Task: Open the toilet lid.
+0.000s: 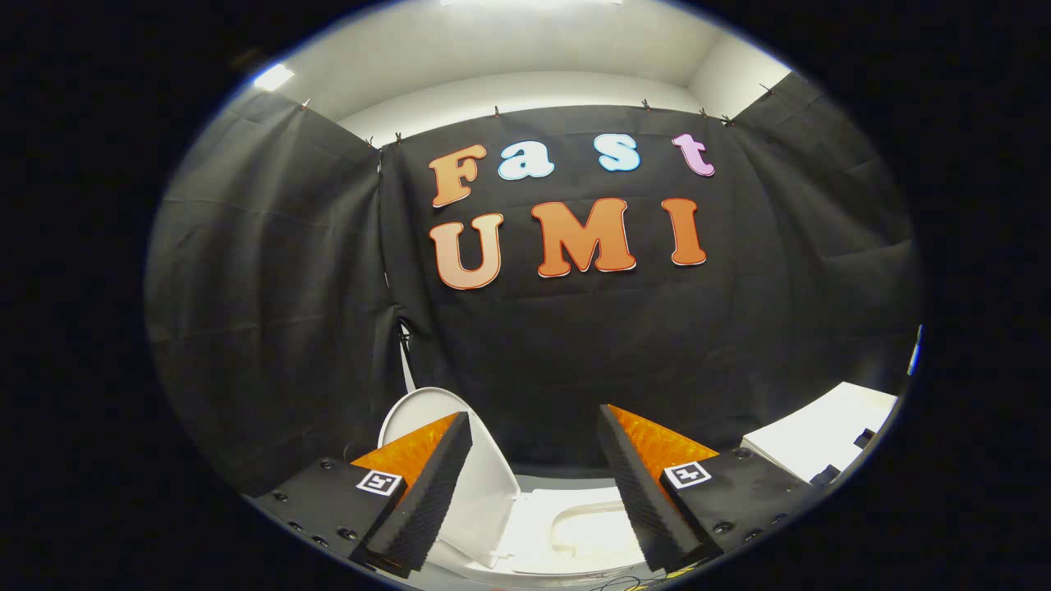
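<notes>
My fingers (534, 460) are spread apart, gripping nothing. The lid (460, 476) stands raised behind my left finger, and the bowl (575, 525) lies open between them.

A white toilet (575, 525) stands on the booth floor (566, 584) between and just ahead of the spread, empty fingers of the gripper (534, 414). Its lid (484, 484) is raised beside the left finger. Thin cables (628, 584) lie on the floor near the right finger.
</notes>
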